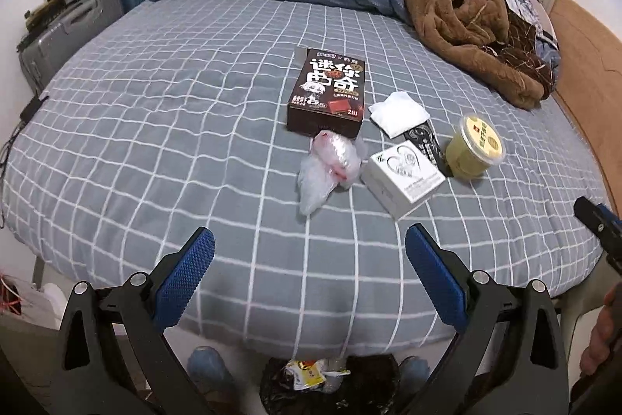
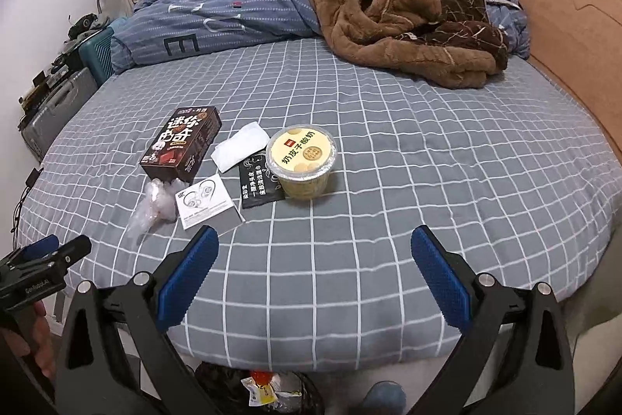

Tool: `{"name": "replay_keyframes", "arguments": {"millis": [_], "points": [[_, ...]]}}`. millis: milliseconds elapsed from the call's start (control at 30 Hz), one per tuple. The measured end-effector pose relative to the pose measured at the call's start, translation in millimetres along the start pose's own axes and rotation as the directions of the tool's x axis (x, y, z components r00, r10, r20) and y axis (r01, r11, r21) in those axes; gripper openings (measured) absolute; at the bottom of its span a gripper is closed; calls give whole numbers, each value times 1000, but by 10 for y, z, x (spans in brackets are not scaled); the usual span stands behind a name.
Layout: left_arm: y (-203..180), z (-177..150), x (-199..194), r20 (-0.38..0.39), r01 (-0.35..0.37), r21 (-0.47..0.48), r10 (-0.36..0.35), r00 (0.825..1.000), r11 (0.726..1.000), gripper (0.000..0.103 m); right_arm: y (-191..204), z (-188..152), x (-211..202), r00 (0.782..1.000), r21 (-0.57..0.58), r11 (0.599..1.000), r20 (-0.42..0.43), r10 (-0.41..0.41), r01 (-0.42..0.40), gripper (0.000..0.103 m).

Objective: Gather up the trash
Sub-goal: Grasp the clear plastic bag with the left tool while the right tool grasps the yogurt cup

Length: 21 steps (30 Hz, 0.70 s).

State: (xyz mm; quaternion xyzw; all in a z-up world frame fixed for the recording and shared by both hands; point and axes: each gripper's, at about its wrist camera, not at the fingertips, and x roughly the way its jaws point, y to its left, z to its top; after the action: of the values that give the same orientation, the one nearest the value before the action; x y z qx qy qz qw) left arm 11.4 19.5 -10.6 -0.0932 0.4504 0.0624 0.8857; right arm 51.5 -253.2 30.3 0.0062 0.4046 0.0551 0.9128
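Trash sits mid-bed: box, bag, cup. Left gripper and right gripper hover spread, empty; a pick comes next, then the bin below.

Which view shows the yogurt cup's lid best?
The right wrist view: the yogurt cup sits near centre, lid label readable. In the left wrist view the cup lies far right, lid foreshortened and blurred.

Checked bed carries snack box, yogurt cup, blankets.
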Motion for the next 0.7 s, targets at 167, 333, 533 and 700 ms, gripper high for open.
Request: {"name": "replay_keyframes", "arguments": {"millis": [167, 333, 533, 700], "points": [[-42, 127, 248, -36, -16, 6, 17, 999, 1000, 96, -22, 96, 271, 1000, -17, 1000, -18, 4, -4, 95], [-10, 271, 488, -56, -13, -26, 12, 998, 1000, 96, -30, 226, 567, 999, -27, 1000, -37, 12, -13, 95], [-14, 432, 740, -68, -20, -25, 19, 997, 999, 96, -34, 361, 920, 998, -38, 999, -55, 20, -22, 95], [-77, 537, 917, -65, -37, 15, 38, 997, 999, 96, 14, 447, 1129, 997, -57, 998, -65, 32, -35, 95]]}}
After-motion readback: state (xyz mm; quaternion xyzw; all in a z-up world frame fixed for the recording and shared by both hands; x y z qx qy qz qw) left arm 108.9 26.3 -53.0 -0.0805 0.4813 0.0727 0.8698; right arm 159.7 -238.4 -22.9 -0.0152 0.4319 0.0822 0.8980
